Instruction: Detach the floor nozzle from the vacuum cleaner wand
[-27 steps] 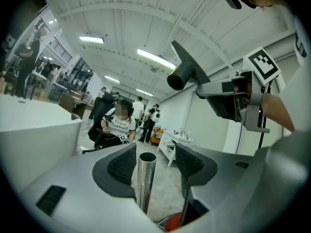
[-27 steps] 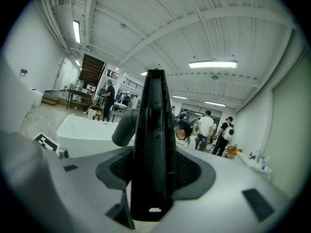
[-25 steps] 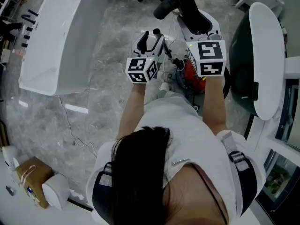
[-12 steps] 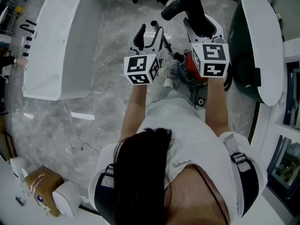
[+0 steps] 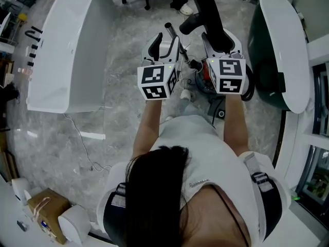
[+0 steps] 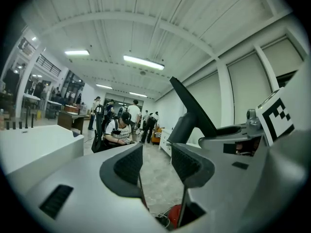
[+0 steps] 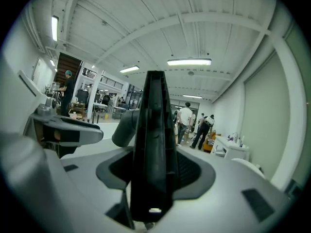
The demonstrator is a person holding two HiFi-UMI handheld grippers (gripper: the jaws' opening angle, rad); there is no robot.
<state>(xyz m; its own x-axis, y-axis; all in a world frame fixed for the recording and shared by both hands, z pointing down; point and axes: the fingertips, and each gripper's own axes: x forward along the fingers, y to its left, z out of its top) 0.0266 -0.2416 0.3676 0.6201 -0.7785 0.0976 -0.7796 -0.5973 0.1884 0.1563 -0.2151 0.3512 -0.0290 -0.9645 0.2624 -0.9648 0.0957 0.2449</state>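
right gripper view first: the right gripper (image 7: 156, 171) is clamped on the black wand (image 7: 154, 125), pads pressed to both its sides. beside the wand, the left gripper (image 6: 156, 165) has its jaws parted; they have just been narrowing, with only floor between them. a grey collar (image 5: 188, 22) sits on the wand further from the person, and a red vacuum part (image 5: 207, 72) lies under it. the floor nozzle i cannot pick out. my read: rigid, smooth plastic, fairly light, likely a stiff latch, so the free gripper should take the nozzle's neck right by the wand joint.
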